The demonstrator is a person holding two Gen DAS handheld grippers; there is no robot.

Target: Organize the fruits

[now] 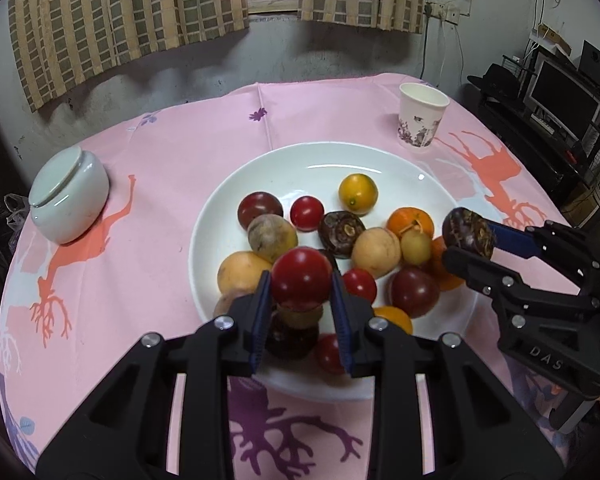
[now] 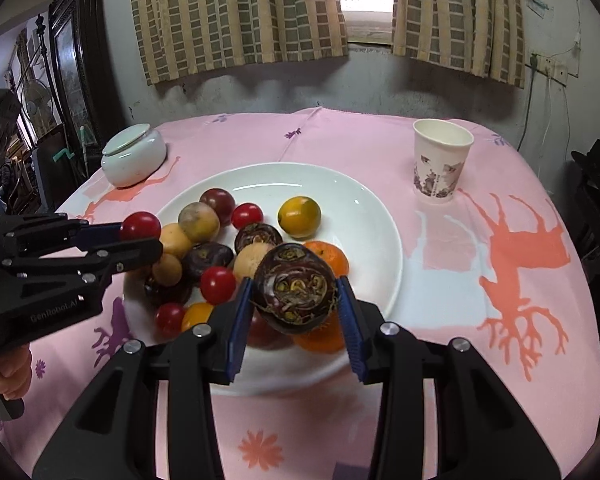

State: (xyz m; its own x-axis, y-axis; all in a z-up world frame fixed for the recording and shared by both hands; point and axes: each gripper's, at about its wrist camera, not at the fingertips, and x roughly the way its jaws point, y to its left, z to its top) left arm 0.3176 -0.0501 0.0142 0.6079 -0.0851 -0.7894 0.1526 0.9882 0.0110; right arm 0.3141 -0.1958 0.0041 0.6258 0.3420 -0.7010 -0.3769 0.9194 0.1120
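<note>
A white plate (image 1: 300, 152) (image 2: 340, 184) on the pink tablecloth carries a heap of fruit: red and dark tomatoes, yellow and orange citrus, tan round fruits and dark brown water chestnuts. My left gripper (image 1: 301, 278) (image 2: 140, 236) is shut on a red tomato (image 1: 300, 288) (image 2: 140, 225), held above the plate's near left part. My right gripper (image 2: 294, 284) (image 1: 470, 242) is shut on a dark water chestnut (image 2: 295, 292) (image 1: 468, 232), raised over the plate's right side. Fruit beneath both grippers is partly hidden.
A patterned paper cup (image 1: 422, 120) (image 2: 440, 164) stands behind the plate on the right. A white lidded jar (image 1: 68, 196) (image 2: 134, 156) sits at the back left. Wall and curtains lie behind the table; a dark shelf with a screen (image 1: 560, 96) stands to the right.
</note>
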